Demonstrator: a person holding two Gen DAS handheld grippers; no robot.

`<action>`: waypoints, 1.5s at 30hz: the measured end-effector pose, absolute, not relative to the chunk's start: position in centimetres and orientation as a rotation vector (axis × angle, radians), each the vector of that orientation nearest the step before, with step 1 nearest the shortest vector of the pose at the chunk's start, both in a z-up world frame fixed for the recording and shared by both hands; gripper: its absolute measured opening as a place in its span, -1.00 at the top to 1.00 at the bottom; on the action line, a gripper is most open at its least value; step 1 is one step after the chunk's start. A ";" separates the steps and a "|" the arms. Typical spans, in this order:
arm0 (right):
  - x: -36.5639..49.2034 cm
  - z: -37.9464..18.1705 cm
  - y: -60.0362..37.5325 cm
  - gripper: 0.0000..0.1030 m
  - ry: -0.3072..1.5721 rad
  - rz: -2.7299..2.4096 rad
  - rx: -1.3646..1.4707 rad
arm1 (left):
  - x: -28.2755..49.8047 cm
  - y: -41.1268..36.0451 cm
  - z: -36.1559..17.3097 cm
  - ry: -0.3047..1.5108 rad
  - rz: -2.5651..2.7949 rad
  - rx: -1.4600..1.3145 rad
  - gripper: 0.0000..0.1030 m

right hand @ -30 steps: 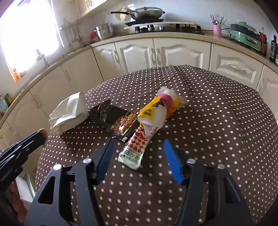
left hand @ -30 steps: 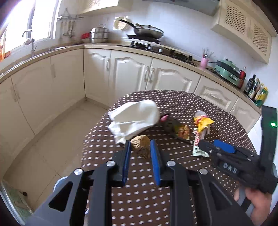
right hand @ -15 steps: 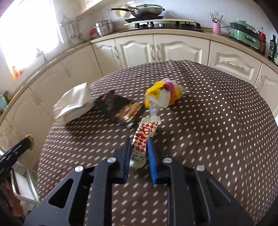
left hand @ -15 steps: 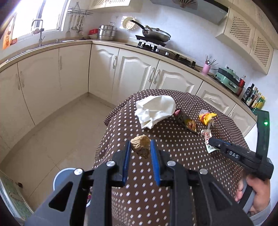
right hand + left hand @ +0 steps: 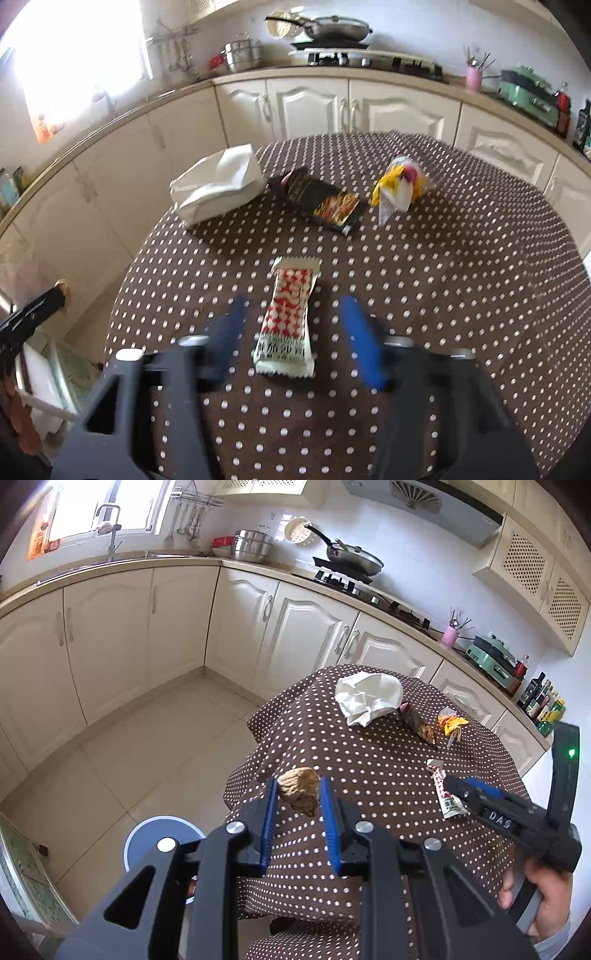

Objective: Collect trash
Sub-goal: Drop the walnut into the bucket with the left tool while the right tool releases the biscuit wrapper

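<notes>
Since a second ago we have pulled both tongs back toward the near edge of the table, and the red-and-white wrapper has come with the right pair, dragged away from the yellow bag it lay against. Our right tongs (image 5: 291, 339) had clamped on that wrapper and have just been opening again; now they stand spread, their blue pads blurred on either side of the red-and-white wrapper (image 5: 290, 317), which lies flat on the cloth between them without either pad pressing it. Our left tongs (image 5: 297, 805) are pinching a brown crumpled lump (image 5: 300, 791), held in the air off the left edge of the table (image 5: 369, 768), above the floor where a round blue-rimmed bin (image 5: 147, 834) stands.

The wrapper's long axis runs straight away from the right tongs, its near end level with the pads, so the right hand is clearly the nearer one and we judge a fresh squeeze across its narrow width would take it. Farther out toward the far edge lie a dark snack packet (image 5: 321, 203), the yellow bag (image 5: 400, 182) and, at the far left edge, a white crumpled bag (image 5: 219, 184). All three sit well apart from both pairs.
</notes>
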State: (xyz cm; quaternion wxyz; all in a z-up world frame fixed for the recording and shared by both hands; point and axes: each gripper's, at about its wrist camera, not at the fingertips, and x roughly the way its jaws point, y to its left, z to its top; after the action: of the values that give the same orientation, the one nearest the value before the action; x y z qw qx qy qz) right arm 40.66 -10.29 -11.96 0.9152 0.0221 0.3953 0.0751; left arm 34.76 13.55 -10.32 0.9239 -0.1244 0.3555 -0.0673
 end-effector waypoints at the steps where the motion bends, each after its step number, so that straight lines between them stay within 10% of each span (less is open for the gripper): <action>1: 40.9 -12.0 -10.0 -0.14 0.818 0.159 0.030 | 34.8 13.8 -10.4 0.732 -0.136 -0.258 0.57; 7: 42.5 -13.2 -9.0 0.58 0.896 0.178 -0.006 | 34.6 14.3 -10.6 0.730 -0.133 -0.268 0.57; 40: 41.3 -19.2 16.8 0.62 0.889 0.706 -0.096 | 35.8 31.2 -20.7 0.861 0.129 -0.478 0.55; 45: 42.3 -20.5 17.0 0.61 0.912 0.689 -0.093 | 36.9 31.4 -21.7 0.876 0.112 -0.487 0.28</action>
State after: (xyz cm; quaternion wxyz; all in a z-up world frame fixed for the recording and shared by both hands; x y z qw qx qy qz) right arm 42.35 17.04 -20.45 0.8401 -0.0441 0.4315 0.3257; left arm 36.91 31.40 -21.70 0.8755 -0.2334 0.4198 0.0539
